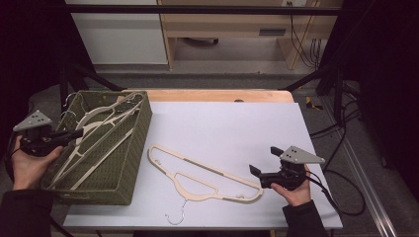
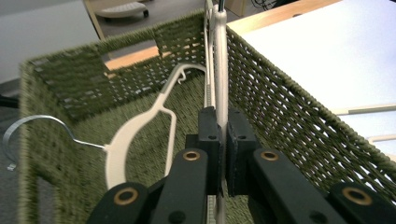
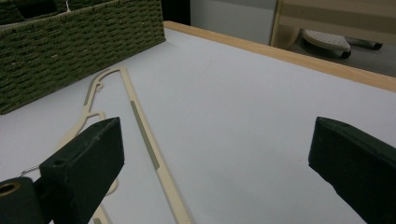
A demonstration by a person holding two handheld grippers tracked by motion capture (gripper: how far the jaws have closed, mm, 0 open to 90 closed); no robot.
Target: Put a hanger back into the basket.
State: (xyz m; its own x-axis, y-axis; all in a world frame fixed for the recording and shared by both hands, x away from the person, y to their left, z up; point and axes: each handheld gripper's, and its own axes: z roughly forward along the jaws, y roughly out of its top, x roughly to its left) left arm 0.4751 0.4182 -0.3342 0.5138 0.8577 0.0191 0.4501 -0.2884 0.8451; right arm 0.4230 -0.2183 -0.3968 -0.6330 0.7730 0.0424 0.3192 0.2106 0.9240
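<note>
Left gripper [image 2: 223, 140] clamped on hanger bar [image 2: 220, 70] along basket [image 2: 299, 107] wall; right gripper [image 3: 215, 154] wide over bare tabletop [image 3: 243, 93].

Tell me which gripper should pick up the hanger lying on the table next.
Right. The right gripper hovers beside the end of the hanger on the table with its jaws wide open and nothing in them. The left gripper is shut on a hanger over the basket, so it is busy.

Basket [image 1: 129, 163] at table's [image 1: 237, 123] left edge, hangers [image 1: 94, 133] inside it; one hanger [image 1: 197, 173] flat on the table, right of the basket, near the front edge.
</note>
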